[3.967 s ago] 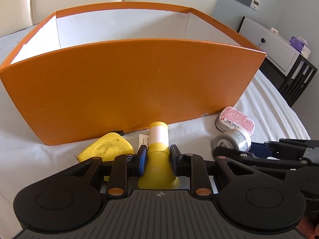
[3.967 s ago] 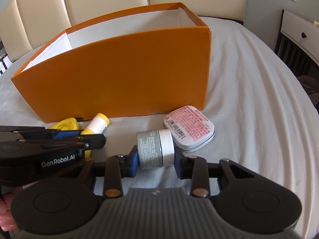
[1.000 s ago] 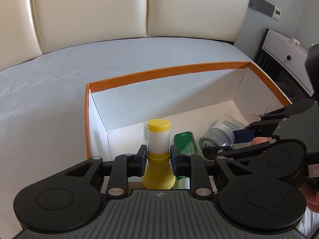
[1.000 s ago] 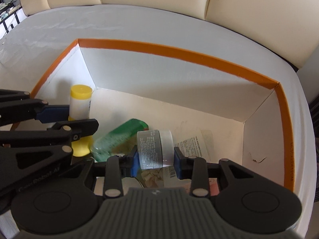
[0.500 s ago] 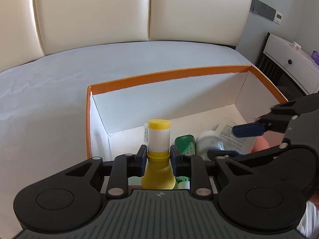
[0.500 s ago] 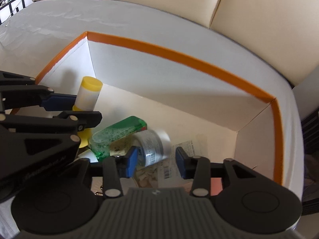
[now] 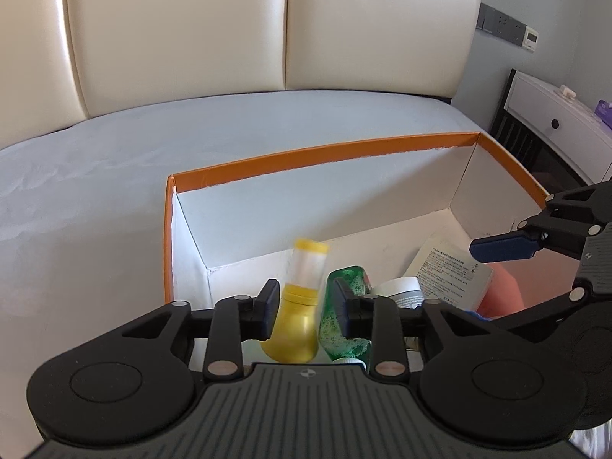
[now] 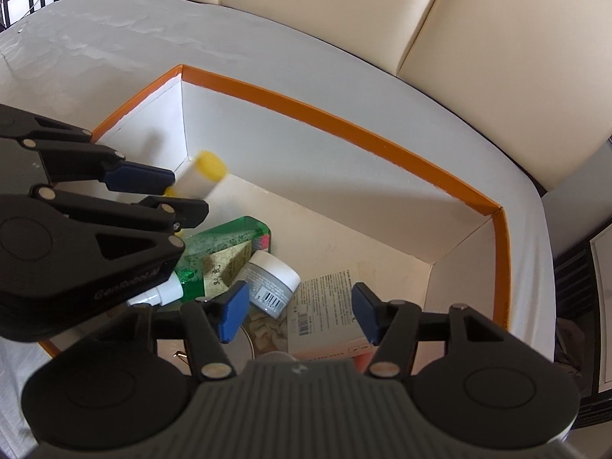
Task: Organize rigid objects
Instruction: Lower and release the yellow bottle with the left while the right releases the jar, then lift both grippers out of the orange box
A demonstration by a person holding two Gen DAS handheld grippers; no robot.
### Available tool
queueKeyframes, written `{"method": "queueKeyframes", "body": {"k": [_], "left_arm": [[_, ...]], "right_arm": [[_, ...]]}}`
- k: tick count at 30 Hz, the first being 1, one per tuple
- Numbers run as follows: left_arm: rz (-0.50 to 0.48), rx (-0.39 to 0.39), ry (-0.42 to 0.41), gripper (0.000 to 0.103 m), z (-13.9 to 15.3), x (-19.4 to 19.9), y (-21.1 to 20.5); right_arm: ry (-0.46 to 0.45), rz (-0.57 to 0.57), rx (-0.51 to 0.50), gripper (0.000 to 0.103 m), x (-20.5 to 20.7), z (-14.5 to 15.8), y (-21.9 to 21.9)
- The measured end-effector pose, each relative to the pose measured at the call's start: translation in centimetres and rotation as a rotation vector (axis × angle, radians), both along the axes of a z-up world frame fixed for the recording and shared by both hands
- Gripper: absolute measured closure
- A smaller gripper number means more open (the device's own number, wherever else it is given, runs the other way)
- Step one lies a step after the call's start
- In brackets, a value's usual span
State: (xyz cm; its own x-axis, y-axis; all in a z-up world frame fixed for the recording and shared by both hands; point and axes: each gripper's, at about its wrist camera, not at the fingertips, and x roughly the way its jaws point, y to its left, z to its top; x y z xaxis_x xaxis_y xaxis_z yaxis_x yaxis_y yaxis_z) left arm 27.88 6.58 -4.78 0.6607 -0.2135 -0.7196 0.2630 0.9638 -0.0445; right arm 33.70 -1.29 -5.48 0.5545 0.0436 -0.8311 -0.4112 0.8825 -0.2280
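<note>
Both our tools hang spread wide over the box (image 8: pixel 344 122); the yellow bottle (image 7: pixel 302 298), blurred, looks light, stiff, slick, best gripped at its waist

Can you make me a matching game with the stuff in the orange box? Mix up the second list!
Things:
1. yellow bottle
2. green bottle
3. grey jar
4. right gripper

States:
A. lying down, white cap
B. open, holding nothing
C. blurred, between the left gripper's open jaws
D. on its side by the leaflet

Pairs: 1-C, 2-A, 3-D, 4-B
</note>
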Motion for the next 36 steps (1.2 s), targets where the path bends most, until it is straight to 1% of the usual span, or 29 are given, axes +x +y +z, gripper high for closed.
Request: {"method": "queueKeyframes", "body": {"k": [1,3,6,10,13,16,17,18,22,27,31,36], "left_arm": [[-0.004,-0.013,-0.007,0.045,0.1,-0.1,0.0],[0.002,-0.034,-0.03,0.026,0.5,-0.4,0.2],[0.008,-0.054,-0.048,0.026,1.0,-0.7,0.5],[0.022,-0.117,-0.068,0.026,1.7,-1.2,1.1],[0.031,-0.131,-0.101,0.026,2.5,-2.1,1.3],[0.025,-0.142,-0.156,0.026,3.7,-3.4,1.2],[0.025,-0.147,-0.166,0.026,4.1,-3.9,1.1],[0.026,-0.155,-0.174,0.026,4.4,-4.3,1.1],[0.032,-0.185,-0.195,0.026,5.5,-5.7,1.0],[0.037,-0.188,-0.218,0.026,7.0,-7.2,0.7],[0.032,-0.178,-0.241,0.03,8.0,-8.5,0.2],[0.018,-0.157,-0.254,0.03,8.2,-10.7,-0.8]], "right_arm": [[0.0,-0.004,0.006,0.044,0.0,0.1,-0.1],[-0.001,-0.011,0.018,0.044,0.0,0.4,-0.3],[-0.012,-0.017,0.027,0.043,-0.2,0.8,-0.6],[-0.029,-0.018,0.037,0.043,-0.5,1.2,-0.9],[-0.036,-0.025,0.047,0.043,-0.9,1.5,-1.3],[-0.054,-0.035,0.075,0.043,-1.5,2.1,-1.7],[-0.063,-0.039,0.087,0.042,-1.7,2.4,-1.9],[-0.073,-0.044,0.099,0.038,-1.9,2.7,-2.1],[-0.117,-0.052,0.144,0.038,-3.3,4.0,-2.9],[-0.192,-0.032,0.186,0.038,-5.5,5.6,-3.8],[-0.247,-0.025,0.226,0.038,-7.4,6.7,-4.6],[-0.304,-0.042,0.283,0.038,-9.9,7.4,-6.0]]}}
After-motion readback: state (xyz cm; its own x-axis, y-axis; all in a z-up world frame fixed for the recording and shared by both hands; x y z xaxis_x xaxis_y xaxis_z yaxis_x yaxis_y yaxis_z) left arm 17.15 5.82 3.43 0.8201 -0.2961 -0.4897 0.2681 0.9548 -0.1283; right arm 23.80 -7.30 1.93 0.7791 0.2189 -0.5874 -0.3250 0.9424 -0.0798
